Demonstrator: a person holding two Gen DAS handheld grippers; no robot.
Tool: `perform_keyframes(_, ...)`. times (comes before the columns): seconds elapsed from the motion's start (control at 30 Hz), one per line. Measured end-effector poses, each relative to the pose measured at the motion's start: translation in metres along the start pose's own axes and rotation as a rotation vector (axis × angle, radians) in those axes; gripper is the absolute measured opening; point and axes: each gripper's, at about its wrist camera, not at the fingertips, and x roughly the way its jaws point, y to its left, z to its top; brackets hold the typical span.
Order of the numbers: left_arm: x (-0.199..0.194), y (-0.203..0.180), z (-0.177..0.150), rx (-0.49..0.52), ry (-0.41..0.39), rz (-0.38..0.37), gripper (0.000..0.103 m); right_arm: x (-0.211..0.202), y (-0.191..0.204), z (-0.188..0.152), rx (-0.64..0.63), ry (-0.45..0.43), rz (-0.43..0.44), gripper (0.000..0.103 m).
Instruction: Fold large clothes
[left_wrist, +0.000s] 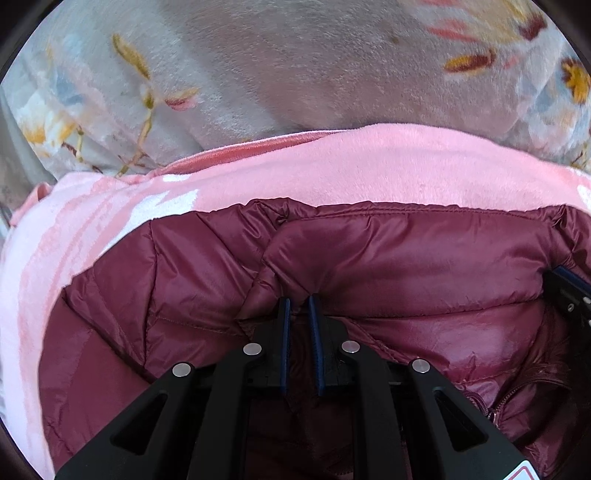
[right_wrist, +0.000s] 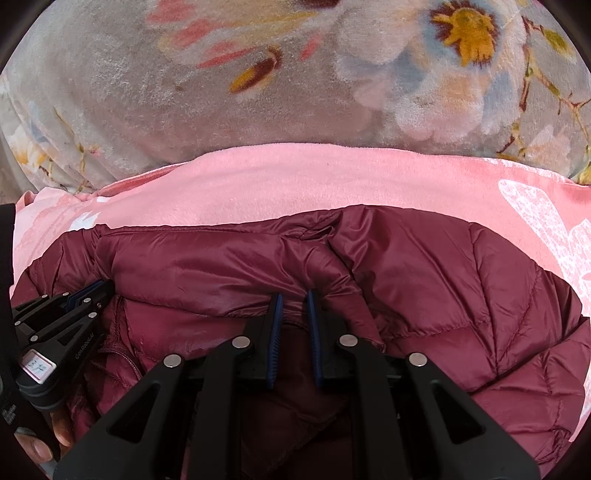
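A maroon quilted puffer jacket (left_wrist: 388, 258) lies on a pink fleece blanket (left_wrist: 332, 170); it also shows in the right wrist view (right_wrist: 443, 280). My left gripper (left_wrist: 298, 300) is shut on a fold of the jacket's upper edge, fabric pinched between its blue pads. My right gripper (right_wrist: 294, 295) is shut on another fold of the same edge. The left gripper also shows at the left of the right wrist view (right_wrist: 92, 291). The right gripper's tip peeks in at the right edge of the left wrist view (left_wrist: 569, 284). A zipper (left_wrist: 495, 406) runs at lower right.
The pink blanket (right_wrist: 314, 177) with white flower print lies over a grey floral plush blanket (right_wrist: 184, 103) that fills the far side, also in the left wrist view (left_wrist: 258, 74). A hand (right_wrist: 44, 439) holds the left gripper's handle.
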Motion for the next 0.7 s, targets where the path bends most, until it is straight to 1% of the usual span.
perform_keyframes(0.07,-0.003,-0.003,-0.001,0.016,-0.007,0.022,0.013,-0.002,-0.002,0.0,0.006,-0.002,0.013,0.012)
perform_keyframes(0.13,-0.01,0.003,-0.006,0.015,0.007,0.024,0.015,-0.018,-0.007,-0.003,0.023,0.006,0.026,0.013)
perform_keyframes(0.17,-0.021,0.009,-0.012,0.02,0.033,0.028,0.015,-0.041,-0.012,-0.008,0.045,0.015,0.034,0.013)
perform_keyframes(0.2,-0.036,0.017,-0.02,0.019,0.037,0.007,0.016,-0.068,-0.017,-0.014,0.058,-0.001,0.071,0.016)
perform_keyframes(0.23,-0.051,0.025,-0.027,0.013,0.03,-0.017,0.022,-0.101,-0.023,-0.025,0.056,-0.023,0.108,0.028)
perform_keyframes(0.27,-0.075,0.039,-0.041,-0.002,0.015,-0.048,0.04,-0.127,-0.029,-0.037,0.05,-0.041,0.118,0.036)
perform_keyframes(0.3,-0.096,0.053,-0.055,-0.012,0.003,-0.074,0.051,-0.155,-0.036,-0.052,0.045,-0.059,0.119,0.051)
perform_keyframes(0.33,-0.115,0.066,-0.07,-0.025,-0.007,-0.098,0.067,-0.192,-0.049,-0.076,0.043,-0.072,0.12,0.06)
perform_keyframes(0.37,-0.14,0.087,-0.095,-0.047,-0.015,-0.13,0.076,-0.217,-0.06,-0.096,0.047,-0.071,0.118,0.062)
perform_keyframes(0.4,-0.155,0.1,-0.113,-0.053,-0.007,-0.145,0.077,-0.242,-0.074,-0.12,0.06,-0.063,0.116,0.065)
perform_keyframes(0.43,-0.174,0.12,-0.141,-0.057,0.024,-0.159,0.078,-0.267,-0.091,-0.148,0.088,-0.047,0.109,0.07)
perform_keyframes(0.47,-0.181,0.129,-0.157,-0.059,0.047,-0.168,0.078,-0.284,-0.105,-0.17,0.117,-0.028,0.099,0.073)
perform_keyframes(0.5,-0.192,0.145,-0.181,-0.073,0.086,-0.176,0.078,-0.303,-0.121,-0.197,0.158,-0.009,0.086,0.074)
perform_keyframes(0.53,-0.202,0.165,-0.21,-0.11,0.12,-0.178,0.078,-0.315,-0.133,-0.216,0.192,0.004,0.08,0.075)
perform_keyframes(0.57,-0.208,0.18,-0.231,-0.149,0.147,-0.171,0.077,-0.33,-0.148,-0.244,0.239,0.027,0.073,0.075)
perform_keyframes(0.63,-0.215,0.2,-0.263,-0.22,0.186,-0.176,0.077,-0.351,-0.169,-0.29,0.331,0.075,0.047,0.076)
perform_keyframes(0.7,-0.223,0.22,-0.295,-0.32,0.225,-0.198,0.077,-0.362,-0.174,-0.318,0.381,0.087,0.055,0.076)
